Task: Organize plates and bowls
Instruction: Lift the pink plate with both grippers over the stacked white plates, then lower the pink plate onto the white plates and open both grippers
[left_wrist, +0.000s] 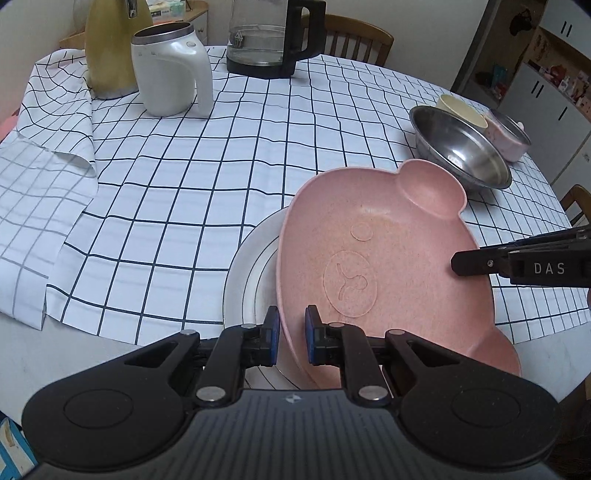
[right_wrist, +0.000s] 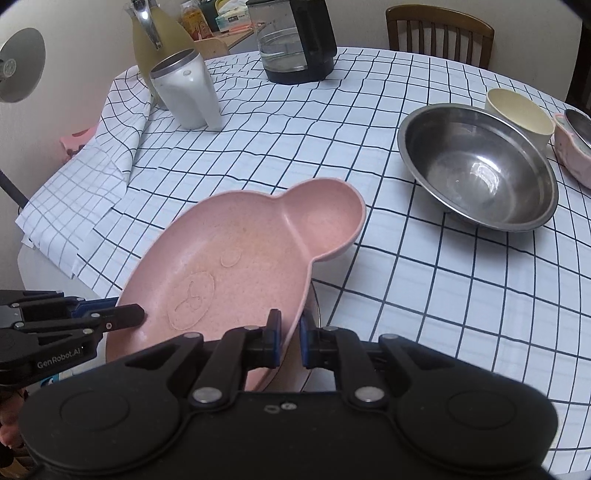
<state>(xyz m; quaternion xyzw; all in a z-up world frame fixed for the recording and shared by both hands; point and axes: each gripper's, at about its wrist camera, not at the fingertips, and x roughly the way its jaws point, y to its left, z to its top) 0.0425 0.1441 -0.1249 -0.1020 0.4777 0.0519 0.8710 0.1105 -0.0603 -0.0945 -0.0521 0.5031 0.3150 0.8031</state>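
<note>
My left claw (left_wrist: 291, 338) is pinching the near rim of the pink bear plate (left_wrist: 369, 258), and my right claw (right_wrist: 288, 341) is clamped on that plate's opposite rim, so I carry it between both. The plate hangs tilted just above a white plate (left_wrist: 240, 280) lying on the checked cloth (left_wrist: 184, 184) beneath it; I cannot tell whether they touch. Beyond the pink plate's ear sits the steel bowl (right_wrist: 480, 166), with a cream cup (right_wrist: 517, 110) and a pink bowl (right_wrist: 572, 147) just past it. I judge the stacking only begun: this plate is not yet set down, and the bowls remain ungathered.
</note>
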